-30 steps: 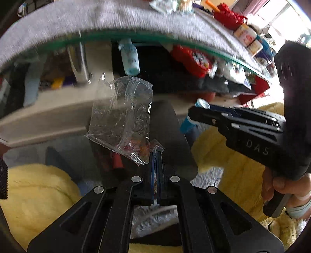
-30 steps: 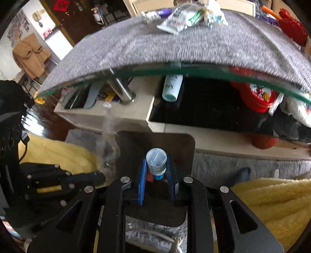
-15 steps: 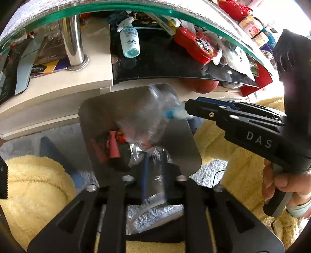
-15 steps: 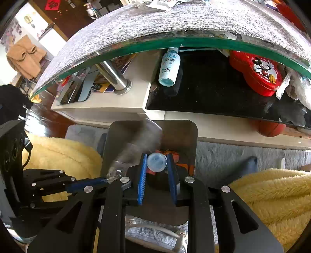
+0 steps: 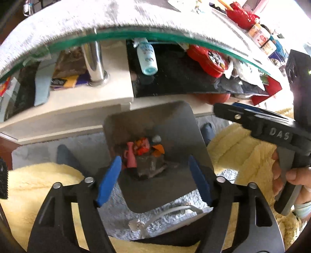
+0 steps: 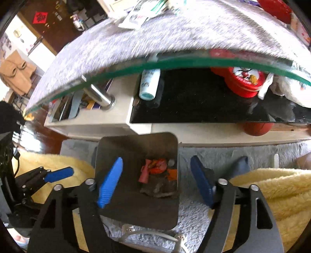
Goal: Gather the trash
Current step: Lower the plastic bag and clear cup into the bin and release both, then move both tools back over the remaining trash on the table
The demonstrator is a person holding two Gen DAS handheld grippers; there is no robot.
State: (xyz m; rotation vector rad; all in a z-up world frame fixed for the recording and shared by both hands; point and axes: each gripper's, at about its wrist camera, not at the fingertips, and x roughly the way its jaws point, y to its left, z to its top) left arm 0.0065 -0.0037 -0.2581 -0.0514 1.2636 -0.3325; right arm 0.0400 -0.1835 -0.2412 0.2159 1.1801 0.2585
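Nearest the cameras, both grippers stand wide and hold nothing: the left gripper and the right gripper each hover over the one metal bin on the grey rug, between yellow fleece on either side. In the left view the right gripper shows as a black body reaching in from the right.

The trash lies at the bottom of the bin: a pink piece, some red and orange scraps, a small pale cap and a grey crumpled lump, roughly five bits in all, though the pile is too tangled for a sure count.

So part of the task looks done, with that load in the bin and both grippers free. Further back, more is left: under the glass desk lie one pale bottle and one red tin, which may or may not count as trash. On the grey cloth of the desk top, wrappers wait, blurred, at least two.
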